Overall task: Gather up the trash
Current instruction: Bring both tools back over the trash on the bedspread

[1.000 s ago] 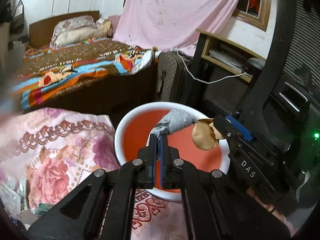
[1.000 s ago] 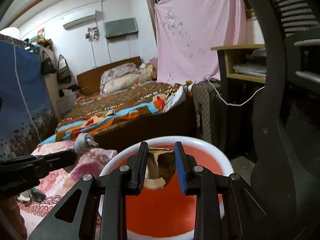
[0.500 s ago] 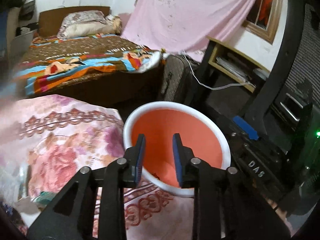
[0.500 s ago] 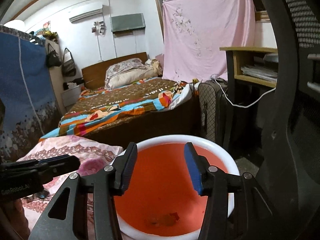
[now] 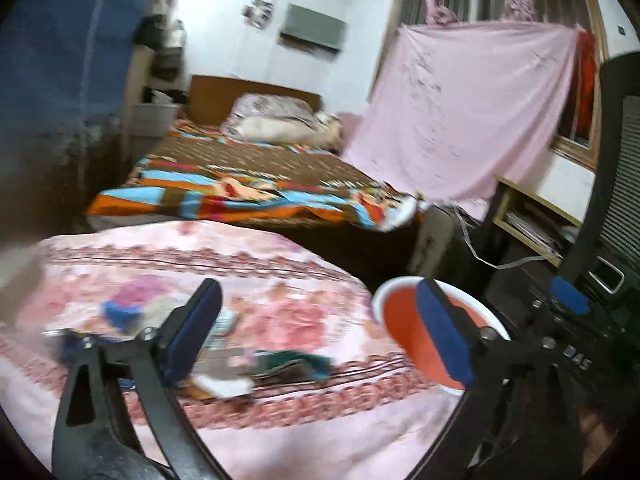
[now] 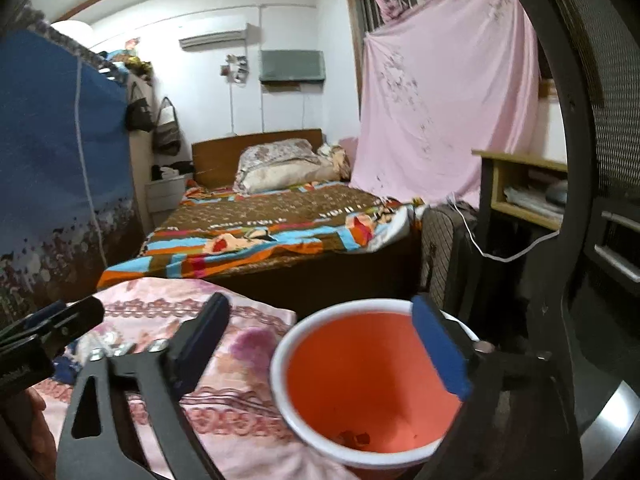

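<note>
Beside the near bed, the bin (image 6: 360, 384) stands with its white rim touching the pink floral cover (image 5: 280, 432); a few small scraps (image 6: 354, 437) lie on its orange bottom. Both grippers have just been opening, and nothing is between the jaws of either. The right gripper (image 6: 320, 344) hangs spread wide over the bin's mouth. The left gripper (image 5: 316, 332), equally spread, points across the cover toward the litter left there: a dark teal wrapper (image 5: 296, 362), a white scrap (image 5: 224, 386) just beside it, and a blue piece (image 5: 120, 314) farther left. This view is smeared by motion, so what each piece is made of cannot be told for sure.

They look like wrappers and paper, so my guess is they are very light, thin and crushable, with nothing fragile about them. Film may slip between pads, and a flat scrap on soft bedding gives no edge to catch. Better to take each at a raised fold or crumpled corner, pressing a little into the cover so the pads close on the scrap itself. One risk is pinching the cover along with it. The teal wrapper lies nearest the bin and seems bunched enough to grip.
</note>
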A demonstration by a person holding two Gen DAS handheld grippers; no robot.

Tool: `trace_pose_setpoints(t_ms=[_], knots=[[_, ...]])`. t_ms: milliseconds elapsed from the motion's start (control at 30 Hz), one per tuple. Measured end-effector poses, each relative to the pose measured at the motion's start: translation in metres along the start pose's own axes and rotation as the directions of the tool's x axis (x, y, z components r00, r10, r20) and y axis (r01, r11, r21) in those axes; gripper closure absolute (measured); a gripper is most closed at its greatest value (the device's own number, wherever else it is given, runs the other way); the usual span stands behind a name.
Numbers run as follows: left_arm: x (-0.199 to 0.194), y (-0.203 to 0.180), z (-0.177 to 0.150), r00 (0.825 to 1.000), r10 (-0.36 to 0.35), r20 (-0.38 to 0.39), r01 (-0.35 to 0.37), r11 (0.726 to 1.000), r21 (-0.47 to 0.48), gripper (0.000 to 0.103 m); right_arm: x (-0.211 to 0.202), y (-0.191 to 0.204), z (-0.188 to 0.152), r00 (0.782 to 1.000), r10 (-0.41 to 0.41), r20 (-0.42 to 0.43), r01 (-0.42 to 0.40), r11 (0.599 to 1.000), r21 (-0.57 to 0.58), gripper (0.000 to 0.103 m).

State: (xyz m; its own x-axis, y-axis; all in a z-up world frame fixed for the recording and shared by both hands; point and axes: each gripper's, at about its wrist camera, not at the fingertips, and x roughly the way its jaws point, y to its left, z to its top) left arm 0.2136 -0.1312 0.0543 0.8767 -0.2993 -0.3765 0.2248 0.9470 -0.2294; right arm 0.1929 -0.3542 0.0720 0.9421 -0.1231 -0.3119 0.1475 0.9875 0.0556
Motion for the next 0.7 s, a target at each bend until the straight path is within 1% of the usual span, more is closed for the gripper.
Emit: trace_pose_setpoints(t_ms=[67, 233, 400, 533, 700], knots=[[-0.014, 0.012, -0.002, 0.999, 0.041, 0.037, -0.040, 0.999, -0.012, 0.012, -0.008, 0.012, 0.000, 1.000, 0.013, 0.021, -0.013, 1.000, -0.011, 0.000], [-0.039, 0.035, -0.006, 0.992, 0.103, 0.075, -0.102, 0.995, -0.021, 0.012, -0.021, 0.040, -0.002, 0.997, 0.057, 0.050, -0.055, 0.998, -0.042, 0.000], [-0.059, 0.052, -0.009, 0.980, 0.163, 0.111, -0.162, 0.987, -0.013, 0.012, -0.034, 0.061, -0.006, 0.989, 0.111, 0.096, -0.108, 0.993, -0.037, 0.000], [-0.073, 0.065, -0.013, 0.973, 0.190, 0.132, -0.192, 0.981, -0.001, 0.012, -0.047, 0.071, -0.009, 0.974, 0.156, 0.163, -0.153, 0.988, -0.029, 0.000], [-0.080, 0.075, -0.014, 0.967, 0.215, 0.139, -0.218, 0.976, 0.007, 0.012, -0.058, 0.087, -0.013, 0.958, 0.193, 0.211, -0.188, 0.981, -0.043, 0.000]])
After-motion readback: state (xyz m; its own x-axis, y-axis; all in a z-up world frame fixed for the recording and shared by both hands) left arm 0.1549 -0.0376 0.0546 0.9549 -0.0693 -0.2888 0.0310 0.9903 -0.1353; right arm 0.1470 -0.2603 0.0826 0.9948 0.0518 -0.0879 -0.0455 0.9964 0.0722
